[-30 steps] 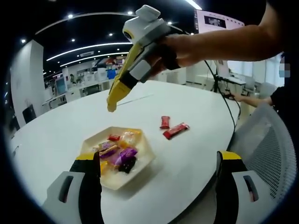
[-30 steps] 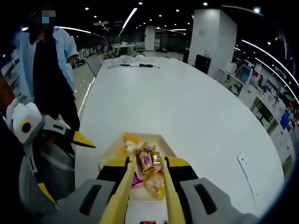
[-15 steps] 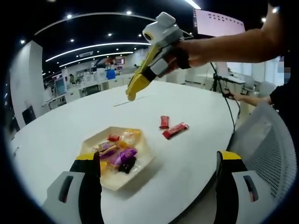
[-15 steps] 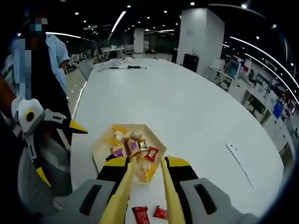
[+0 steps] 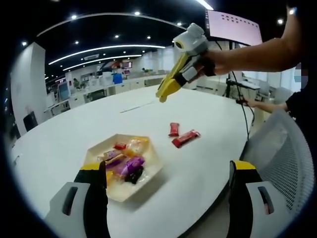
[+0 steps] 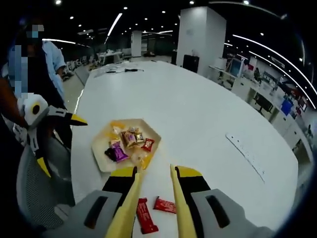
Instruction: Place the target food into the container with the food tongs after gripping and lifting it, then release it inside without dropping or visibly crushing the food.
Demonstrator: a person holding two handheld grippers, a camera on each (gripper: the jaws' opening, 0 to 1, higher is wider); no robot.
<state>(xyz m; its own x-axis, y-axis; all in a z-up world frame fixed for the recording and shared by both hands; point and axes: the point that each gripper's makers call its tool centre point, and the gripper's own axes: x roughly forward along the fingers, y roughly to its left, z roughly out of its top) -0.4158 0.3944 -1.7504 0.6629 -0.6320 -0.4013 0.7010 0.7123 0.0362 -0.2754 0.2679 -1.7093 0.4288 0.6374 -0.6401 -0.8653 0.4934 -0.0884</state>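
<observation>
Left gripper view: low over table edge (image 5: 208, 163), tray (image 5: 151, 171) near. Right gripper view: high, looking down; both share tray (image 6: 99, 161).

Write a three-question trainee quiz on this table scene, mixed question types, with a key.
1. True or false: the two red bars lie inside the tray.
2. What do the right claw's yellow tongs hold? A) a red bar B) a purple sweet C) nothing
3. Fill in: in the left gripper view, the left claw's jaws stand wide ____.

Key: 1 false, they lie on the table beside it; 2 C; 3 apart.
</observation>
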